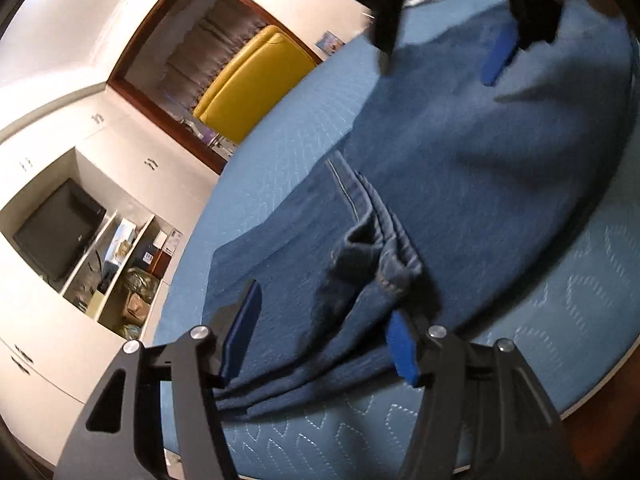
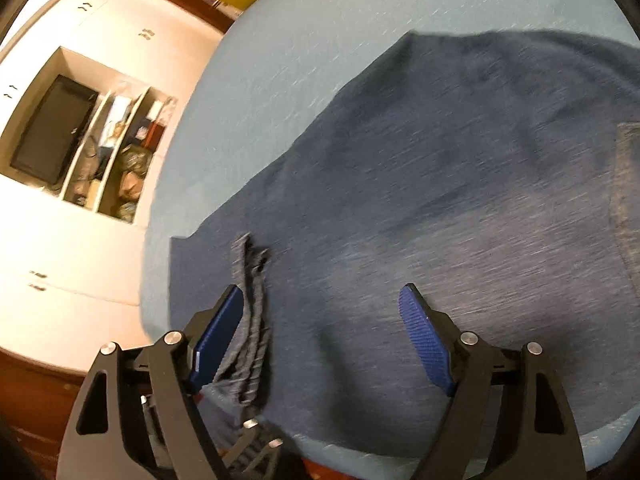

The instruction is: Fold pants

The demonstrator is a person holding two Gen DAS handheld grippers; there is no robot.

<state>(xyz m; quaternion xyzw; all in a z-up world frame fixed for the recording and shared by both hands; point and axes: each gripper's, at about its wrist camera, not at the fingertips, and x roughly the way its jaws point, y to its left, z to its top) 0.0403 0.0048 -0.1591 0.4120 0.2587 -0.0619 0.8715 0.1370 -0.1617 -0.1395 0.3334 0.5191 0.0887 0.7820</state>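
Observation:
Blue denim pants (image 1: pixel 460 168) lie spread on a light blue quilted bed cover (image 1: pixel 288 128). My left gripper (image 1: pixel 324 332) is open, its blue pads on either side of a bunched fold of denim near the crotch seam (image 1: pixel 384 240). My right gripper (image 2: pixel 324 336) is open just above the pants (image 2: pixel 460 184), with a hem edge (image 2: pixel 252 308) lying against its left pad. In the left wrist view the right gripper (image 1: pixel 444 56) shows at the top, over the far end of the pants. The right wrist view is motion-blurred.
White cabinets with an open niche holding a dark screen (image 1: pixel 56 232) and cluttered shelves (image 1: pixel 120 276) stand to the left. A yellow sofa (image 1: pixel 248 84) shows through a doorway. The bed edge (image 2: pixel 360 456) runs close below my right gripper.

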